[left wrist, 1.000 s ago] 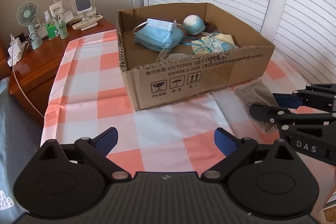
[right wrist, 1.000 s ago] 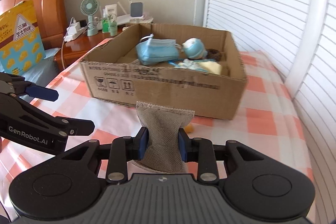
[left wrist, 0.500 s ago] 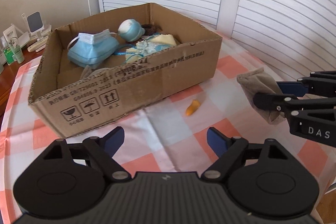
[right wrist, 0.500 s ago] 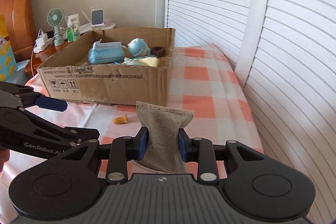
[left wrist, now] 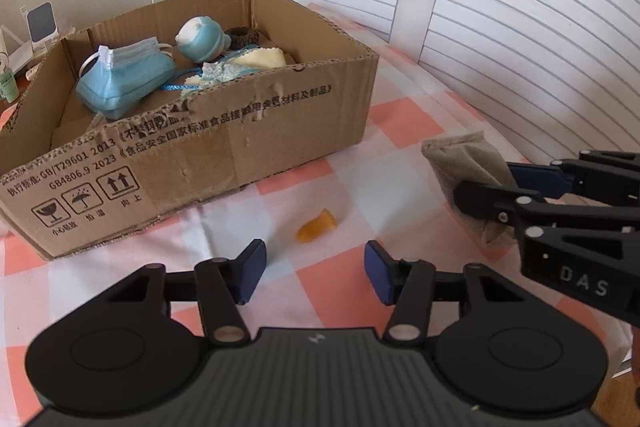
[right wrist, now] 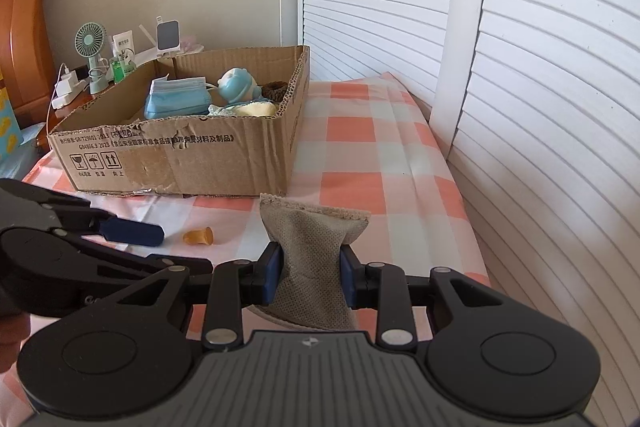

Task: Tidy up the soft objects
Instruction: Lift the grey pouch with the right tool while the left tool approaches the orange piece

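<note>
From my left wrist view, my left gripper (left wrist: pixel 312 273) hangs empty, jaws just narrowed yet apart, framing the small orange rubbery cone (left wrist: pixel 316 227) on the checked cloth; from the right, my right gripper (right wrist: pixel 308 277) pinches the grey mesh fabric pouch (right wrist: pixel 314 247) mid-body, ready for the brown cardboard box (right wrist: pixel 224 163).

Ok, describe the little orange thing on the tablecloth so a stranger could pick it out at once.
Start at the cardboard box on the checked tablecloth. On the cloth just in front of the box's near wall lies a small orange piece, alone between the box and the left gripper. It is the only loose orange, translucent, cone-shaped thing there; the grey pouch is clamped in the right gripper.
</note>
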Demonstrator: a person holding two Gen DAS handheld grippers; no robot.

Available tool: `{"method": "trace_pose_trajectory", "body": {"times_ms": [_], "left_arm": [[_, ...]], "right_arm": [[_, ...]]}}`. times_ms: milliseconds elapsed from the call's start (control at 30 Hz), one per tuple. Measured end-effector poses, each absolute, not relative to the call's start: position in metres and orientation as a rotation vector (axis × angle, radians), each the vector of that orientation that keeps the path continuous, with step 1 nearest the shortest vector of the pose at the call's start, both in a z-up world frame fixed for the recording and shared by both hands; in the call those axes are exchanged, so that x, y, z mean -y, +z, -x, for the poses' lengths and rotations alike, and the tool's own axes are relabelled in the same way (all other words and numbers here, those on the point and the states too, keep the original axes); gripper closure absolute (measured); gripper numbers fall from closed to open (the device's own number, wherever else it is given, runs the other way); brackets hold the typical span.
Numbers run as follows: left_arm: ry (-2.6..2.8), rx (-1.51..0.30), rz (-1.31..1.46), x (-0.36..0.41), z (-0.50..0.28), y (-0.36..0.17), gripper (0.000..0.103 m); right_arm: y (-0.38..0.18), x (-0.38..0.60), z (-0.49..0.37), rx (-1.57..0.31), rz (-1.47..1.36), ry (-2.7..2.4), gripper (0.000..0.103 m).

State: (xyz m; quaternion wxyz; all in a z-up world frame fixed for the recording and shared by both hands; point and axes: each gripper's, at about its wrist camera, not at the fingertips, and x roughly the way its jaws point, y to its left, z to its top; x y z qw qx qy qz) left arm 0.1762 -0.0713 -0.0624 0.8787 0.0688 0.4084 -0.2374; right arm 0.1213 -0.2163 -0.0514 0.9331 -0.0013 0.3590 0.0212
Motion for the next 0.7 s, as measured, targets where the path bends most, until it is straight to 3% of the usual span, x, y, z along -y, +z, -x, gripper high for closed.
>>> {"method": "trace_pose_trajectory", "body": {"times_ms": [533, 600, 700], "left_arm": [[-0.492, -0.839, -0.114, 0.105, -0.182, -0.063, 0.053], [-0.482, -0.837, -0.109, 0.107, -0.185, -0.064, 0.056], [-0.465, -0.832, -0.106, 0.109, -0.189, -0.065, 0.071]], "right_arm": [[-0.061, 0.238, -0.118, -0.735, -0.036, 0.017, 0.068], [-0.062, 0.240, -0.118, -0.737, -0.040, 0.018, 0.068], [-0.063, 0.242, -0.116, -0.738, -0.045, 0.021, 0.068]]}}
